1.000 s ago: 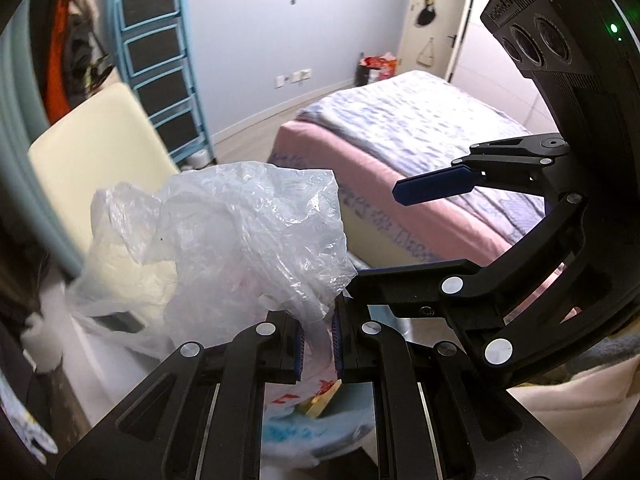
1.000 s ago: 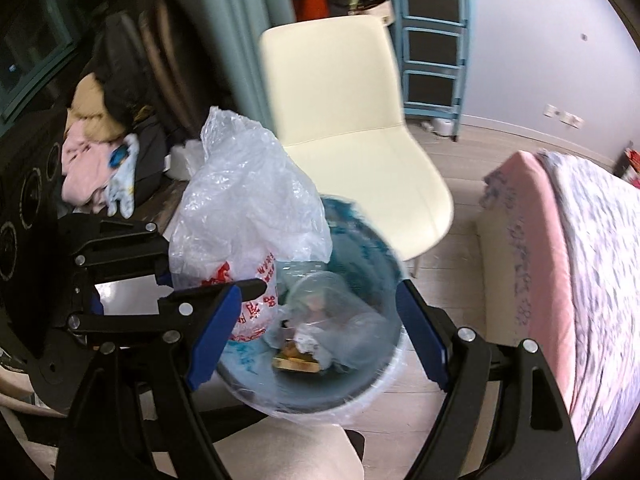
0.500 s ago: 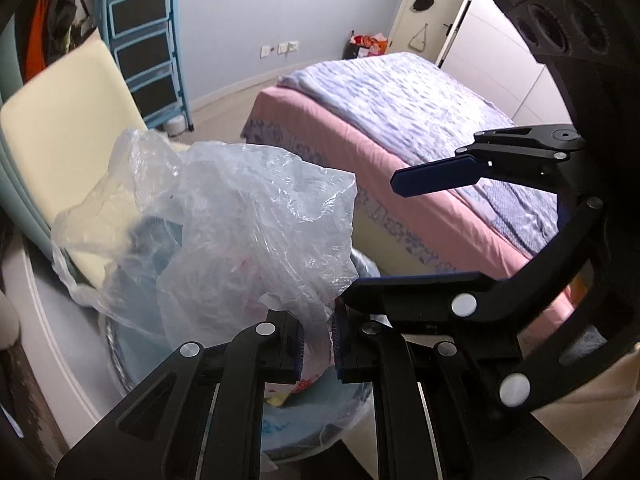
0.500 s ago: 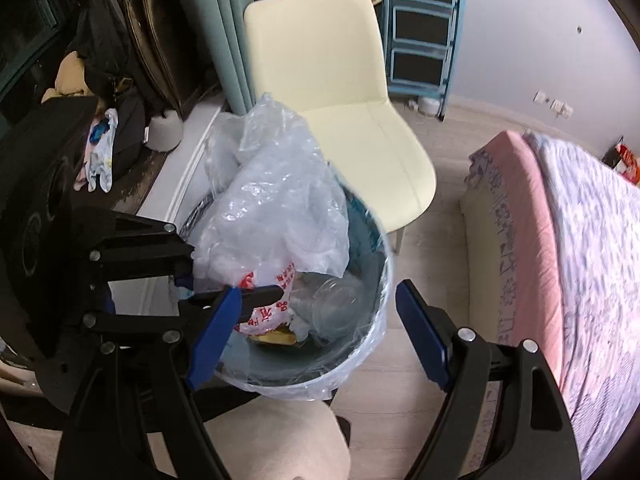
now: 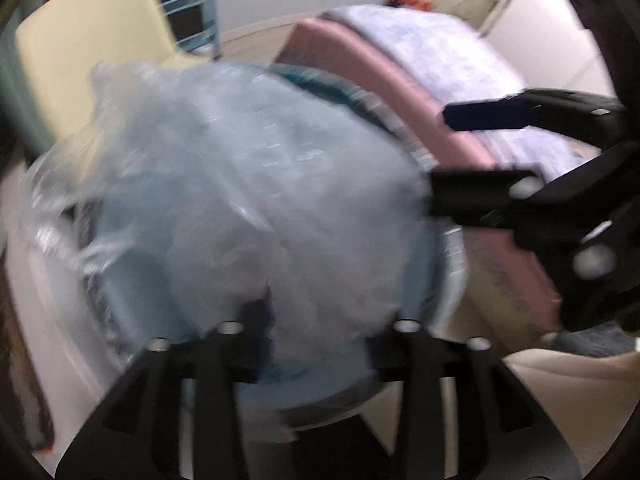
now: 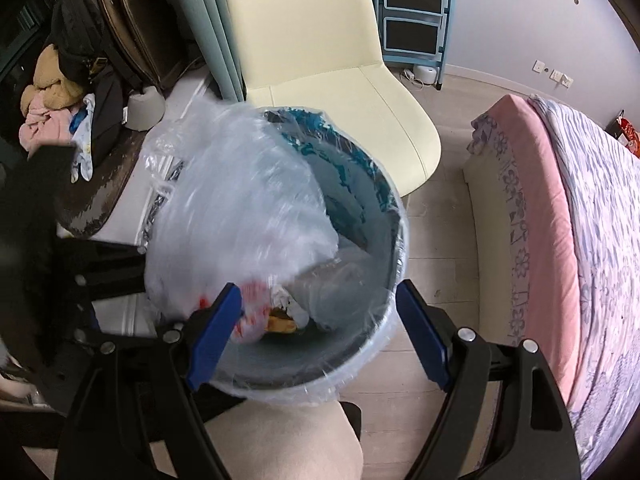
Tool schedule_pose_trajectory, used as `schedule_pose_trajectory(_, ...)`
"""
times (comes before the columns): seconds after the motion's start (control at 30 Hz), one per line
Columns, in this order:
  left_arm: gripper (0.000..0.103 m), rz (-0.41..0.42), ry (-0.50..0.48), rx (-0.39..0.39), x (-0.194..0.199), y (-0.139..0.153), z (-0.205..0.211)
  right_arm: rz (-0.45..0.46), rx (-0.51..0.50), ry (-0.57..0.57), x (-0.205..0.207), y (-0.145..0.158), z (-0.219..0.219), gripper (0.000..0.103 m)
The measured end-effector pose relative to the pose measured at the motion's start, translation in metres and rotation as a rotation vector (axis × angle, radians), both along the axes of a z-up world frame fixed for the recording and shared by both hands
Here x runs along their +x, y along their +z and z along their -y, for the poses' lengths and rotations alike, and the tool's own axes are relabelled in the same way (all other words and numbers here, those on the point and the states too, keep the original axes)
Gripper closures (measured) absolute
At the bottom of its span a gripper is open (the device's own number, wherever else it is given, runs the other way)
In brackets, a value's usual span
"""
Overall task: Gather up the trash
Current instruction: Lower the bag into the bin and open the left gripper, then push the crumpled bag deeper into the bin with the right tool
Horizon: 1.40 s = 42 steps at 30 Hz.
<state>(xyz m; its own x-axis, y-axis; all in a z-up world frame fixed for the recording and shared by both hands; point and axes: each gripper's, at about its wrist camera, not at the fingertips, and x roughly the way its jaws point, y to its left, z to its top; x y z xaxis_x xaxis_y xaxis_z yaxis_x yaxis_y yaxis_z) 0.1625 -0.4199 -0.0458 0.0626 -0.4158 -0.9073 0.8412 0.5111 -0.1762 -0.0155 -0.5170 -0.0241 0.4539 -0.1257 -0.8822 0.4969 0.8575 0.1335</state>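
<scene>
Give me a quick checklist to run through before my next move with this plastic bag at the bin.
1. Plastic bag over the bin mouth: not ok, part overhangs the far-left rim.
2. Left claw open: ok, fingers apart, though the view is blurred.
3. Right claw empty and open: ok.
4. Right claw clear of the bag: cannot tell, one pad sits against its lower end.
5. Room in the bin: ok, trash lies low.

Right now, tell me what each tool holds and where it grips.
Left tool: open, with the blurred plastic bag between its fingers over the bin; whether it still bears on the bag cannot be told. Right tool: open, holding nothing.
</scene>
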Motion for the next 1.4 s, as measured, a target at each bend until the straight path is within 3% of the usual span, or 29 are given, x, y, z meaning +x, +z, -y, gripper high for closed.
schedule_pose_trajectory(0.13, 0.027, 0.028, 0.047, -0.021, 0.006, 0.014, -0.011, 0.025, -0.004, 0.025, 0.008, 0.003, -0.008, 0.027)
schedule_pose_trajectory(0.33, 0.018, 0.086, 0.053, -0.094, 0.006, 0.053, -0.043, 0.069, -0.048, 0.052, 0.013, 0.026, -0.014, 0.027)
schedule_pose_trajectory(0.57, 0.017, 0.103, 0.139, -0.108, 0.002, 0.066, -0.08, 0.099, -0.072, 0.061, 0.015, 0.042, -0.022, 0.027)
schedule_pose_trajectory(0.83, 0.017, 0.134, 0.149, -0.107, -0.008, 0.07, -0.088, 0.123, -0.077, 0.153, 0.035, 0.05, -0.047, 0.027)
schedule_pose_trajectory(1.03, 0.017, 0.164, 0.148, -0.098, -0.004, 0.069, -0.083, 0.09, -0.051, 0.194, 0.052, 0.04, -0.052, 0.027)
schedule_pose_trajectory(1.4, 0.017, 0.133, 0.209, -0.078, 0.008, 0.049, -0.102, 0.067, 0.012, 0.206, 0.074, 0.019, -0.044, 0.027)
